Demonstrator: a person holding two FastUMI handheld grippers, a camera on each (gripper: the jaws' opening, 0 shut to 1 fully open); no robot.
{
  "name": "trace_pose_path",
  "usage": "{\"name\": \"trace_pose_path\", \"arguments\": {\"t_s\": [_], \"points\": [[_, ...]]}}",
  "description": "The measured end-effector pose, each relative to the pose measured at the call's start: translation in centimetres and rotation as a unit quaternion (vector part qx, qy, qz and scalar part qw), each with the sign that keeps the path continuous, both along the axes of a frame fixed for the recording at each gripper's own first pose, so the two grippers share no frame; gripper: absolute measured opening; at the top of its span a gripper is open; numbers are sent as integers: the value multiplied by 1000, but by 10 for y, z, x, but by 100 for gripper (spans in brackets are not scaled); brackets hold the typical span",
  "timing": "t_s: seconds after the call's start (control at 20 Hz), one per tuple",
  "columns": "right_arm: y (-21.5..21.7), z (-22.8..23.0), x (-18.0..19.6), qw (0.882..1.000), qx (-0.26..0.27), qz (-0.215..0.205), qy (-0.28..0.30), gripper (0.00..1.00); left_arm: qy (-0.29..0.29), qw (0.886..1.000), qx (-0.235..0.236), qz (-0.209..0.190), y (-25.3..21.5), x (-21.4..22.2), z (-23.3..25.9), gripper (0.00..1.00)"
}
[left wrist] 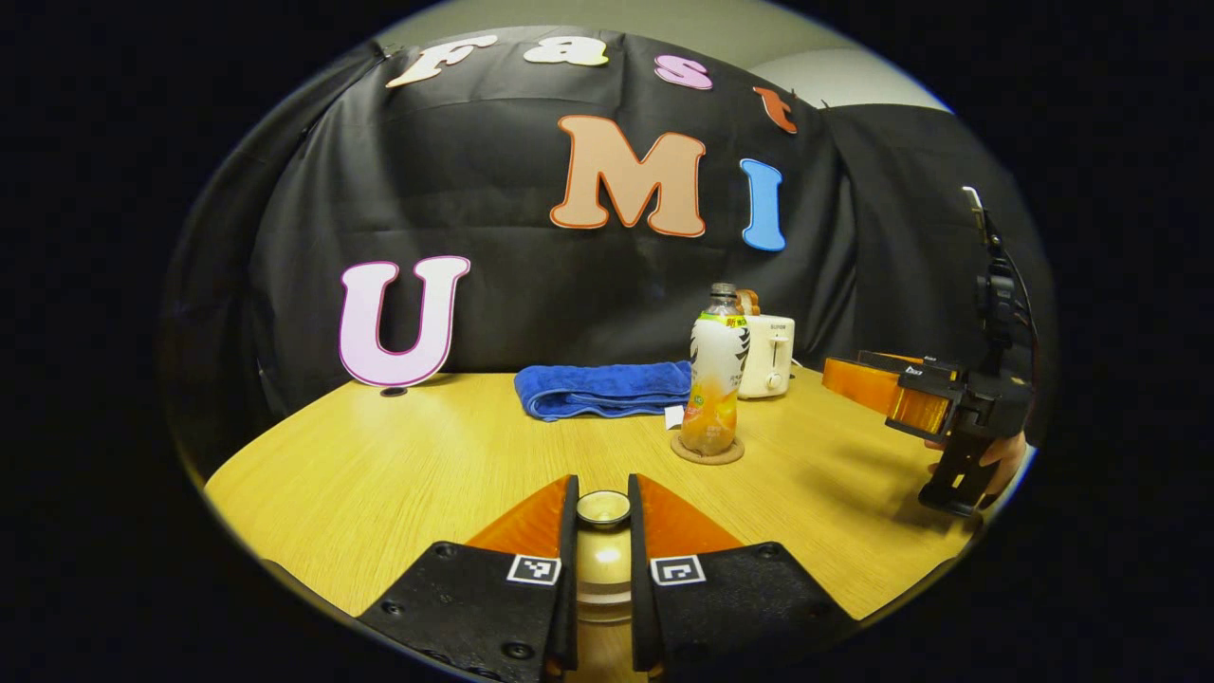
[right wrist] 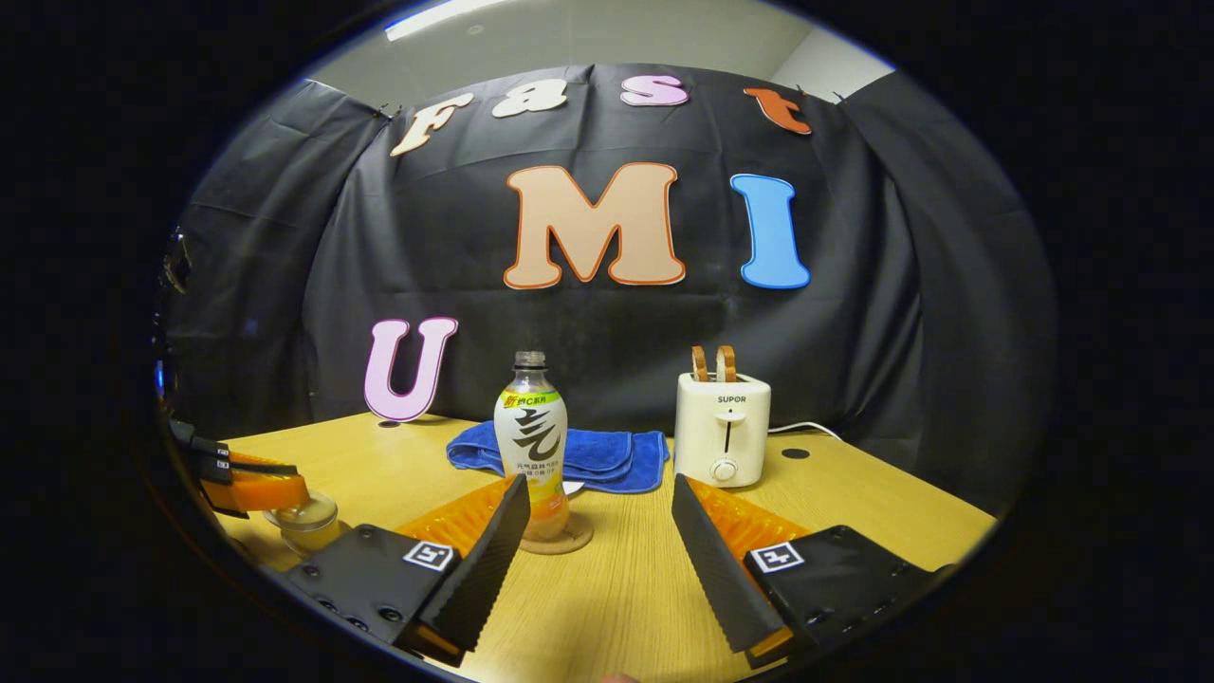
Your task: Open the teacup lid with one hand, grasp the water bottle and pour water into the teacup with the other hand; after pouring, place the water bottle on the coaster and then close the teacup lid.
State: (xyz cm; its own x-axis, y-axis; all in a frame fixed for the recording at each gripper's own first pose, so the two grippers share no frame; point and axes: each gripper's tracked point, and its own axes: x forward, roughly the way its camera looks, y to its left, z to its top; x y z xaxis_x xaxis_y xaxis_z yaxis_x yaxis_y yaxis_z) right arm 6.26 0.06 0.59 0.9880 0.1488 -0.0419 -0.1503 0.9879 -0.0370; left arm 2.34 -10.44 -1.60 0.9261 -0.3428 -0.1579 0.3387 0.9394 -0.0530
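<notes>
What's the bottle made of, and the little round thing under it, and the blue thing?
The water bottle looks like clear plastic: orange drink shows through below its glossy label. The coaster looks like matte cork or wood, being flat and tan. The blue towel seems soft, fuzzy cloth, lying in folds.

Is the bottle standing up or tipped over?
Standing up. The bottle sits straight on its coaster, neck on top, with the open right gripper apart from it.
</notes>
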Motion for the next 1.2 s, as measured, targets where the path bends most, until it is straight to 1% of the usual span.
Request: {"name": "trace_pose_path", "arguments": {"t_s": [0.05, 0.1, 0.15, 0.2, 0.25, 0.3, 0.35, 0.55, 0.65, 0.7, 0.75, 0.8, 0.85, 0.9, 1.0, 1.05, 1.15, 1.2], "points": [[0, 1, -1, 1000, 0, 1, -1, 96, -1, 1000, 1, 0, 0, -1, 0, 20], [1, 1, -2, 1000, -1, 2, -2, 96, -1, 1000, 0, 1, 0, -2, -1, 20], [2, 0, -2, 1000, -1, 3, -1, 94, 1, 1000, 0, 1, 0, -2, -3, 20], [3, 0, -2, 1000, -2, 4, -1, 96, 2, 1000, 0, 2, 0, -3, -5, 20], [3, -1, -3, 1000, -3, 5, -1, 94, 3, 1000, 2, 4, 1, -4, -6, 20], [4, -1, -3, 1000, -4, 5, -1, 96, -4, 1000, 4, 5, 1, -4, -4, 20], [5, -2, -5, 1000, -4, 6, -1, 96, -2, 1000, 9, 4, 0, -5, -6, 20], [10, 2, -12, 1000, 5, 11, -3, 96, -8, 1000, 12, 7, 3, -6, -3, 27], [11, 4, -16, 1000, 11, 12, -2, 96, -17, 1000, 14, 7, 1, -10, 2, 46], [11, 6, -20, 1000, 13, 10, -2, 96, -27, 999, 18, 10, 3, -12, 8, 61], [13, 7, -24, 1000, 19, 11, -2, 96, -38, 999, 22, 15, 5, -13, 14, 66], [17, 9, -30, 1000, 23, 13, -3, 94, -50, 998, 26, 19, 6, -13, 21, 77], [18, 10, -35, 1000, 26, 13, -5, 96, -60, 997, 30, 25, 8, -14, 27, 82], [19, 11, -40, 1000, 26, 14, -6, 96, -68, 997, 32, 29, 9, -16, 32, 90], [19, 10, -52, 1000, 24, 6, -11, 96, -80, 996, 33, 34, 10, -20, 37, 95], [20, 9, -59, 1000, 25, 4, -12, 94, -83, 995, 33, 36, 11, -23, 39, 95], [22, 5, -69, 1000, 24, 0, -14, 94, -90, 995, 29, 43, 15, -28, 42, 95], [24, 3, -74, 1000, 21, -2, -13, 96, -91, 994, 26, 48, 18, -30, 43, 95]]}}
